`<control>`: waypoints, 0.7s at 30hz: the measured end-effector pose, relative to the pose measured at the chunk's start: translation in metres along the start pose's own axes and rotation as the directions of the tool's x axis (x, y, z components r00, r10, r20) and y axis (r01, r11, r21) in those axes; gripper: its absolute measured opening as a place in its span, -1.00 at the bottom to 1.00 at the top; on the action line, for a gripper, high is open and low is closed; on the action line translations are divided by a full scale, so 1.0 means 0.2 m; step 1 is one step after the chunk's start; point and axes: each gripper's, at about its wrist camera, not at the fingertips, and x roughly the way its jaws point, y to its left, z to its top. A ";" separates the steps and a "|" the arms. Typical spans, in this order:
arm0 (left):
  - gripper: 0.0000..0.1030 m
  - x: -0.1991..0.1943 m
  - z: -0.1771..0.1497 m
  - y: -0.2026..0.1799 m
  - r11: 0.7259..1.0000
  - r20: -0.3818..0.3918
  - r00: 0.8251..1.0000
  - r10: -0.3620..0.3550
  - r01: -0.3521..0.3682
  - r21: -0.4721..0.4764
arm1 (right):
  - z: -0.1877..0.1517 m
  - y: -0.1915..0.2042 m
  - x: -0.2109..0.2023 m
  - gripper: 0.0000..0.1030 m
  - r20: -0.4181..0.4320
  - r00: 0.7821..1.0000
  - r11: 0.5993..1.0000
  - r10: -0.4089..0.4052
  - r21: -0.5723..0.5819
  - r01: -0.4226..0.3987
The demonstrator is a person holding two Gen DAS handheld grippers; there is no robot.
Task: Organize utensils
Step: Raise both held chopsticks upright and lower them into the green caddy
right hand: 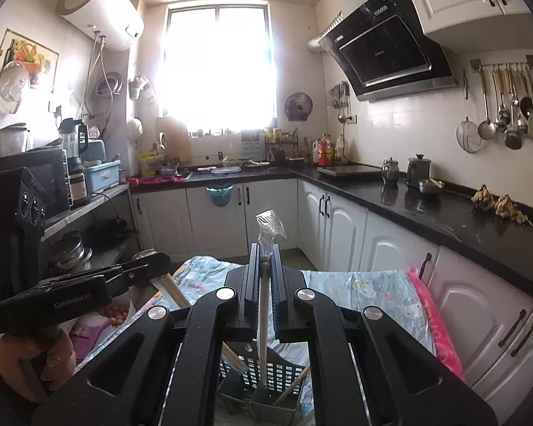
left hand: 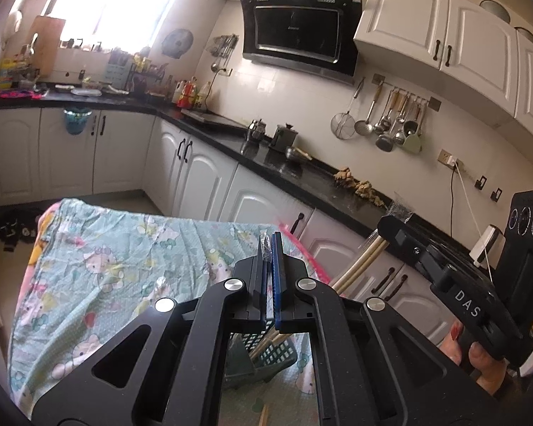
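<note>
My left gripper (left hand: 270, 245) is shut on a thin plastic-wrapped utensil (left hand: 266, 248) whose wrapper tip pokes out above the fingers. My right gripper (right hand: 265, 252) is shut on wooden chopsticks in a clear plastic wrapper (right hand: 270, 225); their shafts (right hand: 263, 323) run down between the jaws into a dark green slotted utensil basket (right hand: 266, 380). The same basket (left hand: 270, 351) shows under the left gripper, with wooden sticks leaning in it. The right gripper also shows in the left wrist view (left hand: 390, 227), with pale chopstick shafts (left hand: 358, 266) below it. The left gripper shows in the right wrist view (right hand: 152, 259).
The basket stands on a table covered with a light blue cartoon-print cloth (left hand: 117, 266). White cabinets under a black countertop (right hand: 426, 209) run along the right. Ladles hang on a wall rail (left hand: 390, 124). Shelves with a microwave (right hand: 35, 181) stand at left.
</note>
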 end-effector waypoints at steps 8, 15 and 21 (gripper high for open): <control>-0.99 0.09 -0.09 0.06 1.000 -0.053 0.998 0.015 -0.016 -0.019 | -0.13 -0.03 0.12 -0.89 -0.068 0.998 1.000 -0.017 0.012 0.018; -0.99 0.16 -0.16 0.10 0.999 -0.093 0.995 0.030 -0.032 -0.024 | -0.22 -0.03 0.20 -0.89 -0.117 0.993 1.000 -0.025 0.011 0.027; -0.99 0.20 -0.20 0.13 0.998 -0.118 0.992 0.040 -0.044 -0.034 | -0.28 -0.03 0.26 -0.88 -0.156 0.987 0.999 -0.029 0.017 0.032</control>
